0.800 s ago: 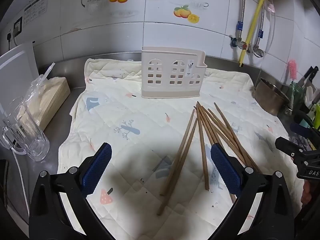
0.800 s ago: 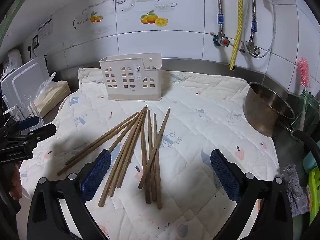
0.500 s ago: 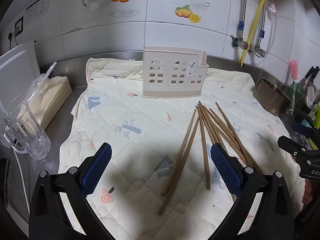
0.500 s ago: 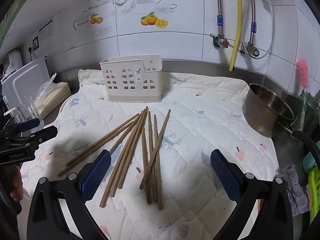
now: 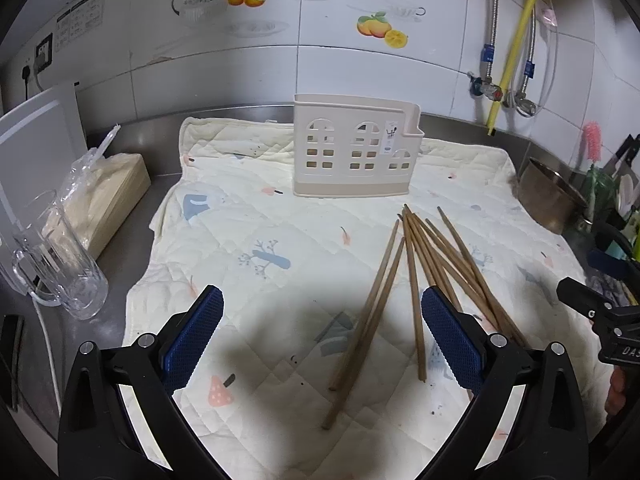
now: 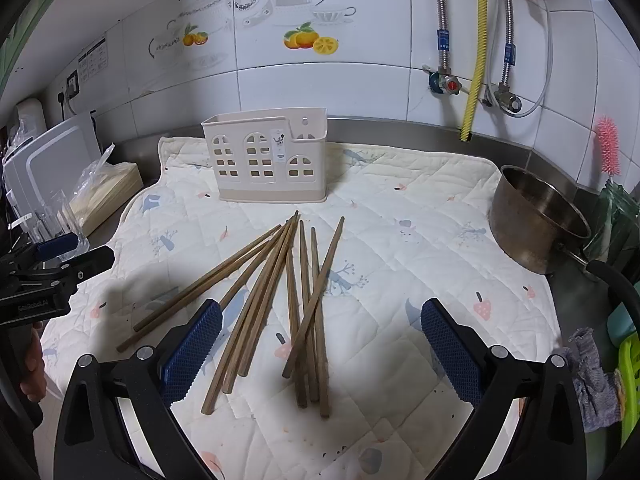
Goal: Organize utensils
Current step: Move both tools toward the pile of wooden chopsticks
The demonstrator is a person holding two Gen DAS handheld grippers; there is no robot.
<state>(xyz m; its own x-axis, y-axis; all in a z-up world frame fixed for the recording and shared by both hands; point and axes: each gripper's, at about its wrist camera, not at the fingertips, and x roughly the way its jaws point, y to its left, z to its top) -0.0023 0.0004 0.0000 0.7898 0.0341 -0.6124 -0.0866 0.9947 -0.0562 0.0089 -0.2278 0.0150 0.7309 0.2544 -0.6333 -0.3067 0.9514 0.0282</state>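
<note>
Left gripper (image 5: 322,336) and right gripper (image 6: 322,340): jaws spread wide, holding nothing, above the quilted mat (image 6: 420,208). Chopsticks (image 6: 280,296) lie fanned out before the upright holder (image 6: 266,160). Only the left view shows the whole glass mug (image 5: 56,264).

Quilted mat (image 6: 420,208) over steel counter (image 5: 132,248), glass mug (image 5: 60,268) left, metal pot (image 6: 536,220) right.
</note>
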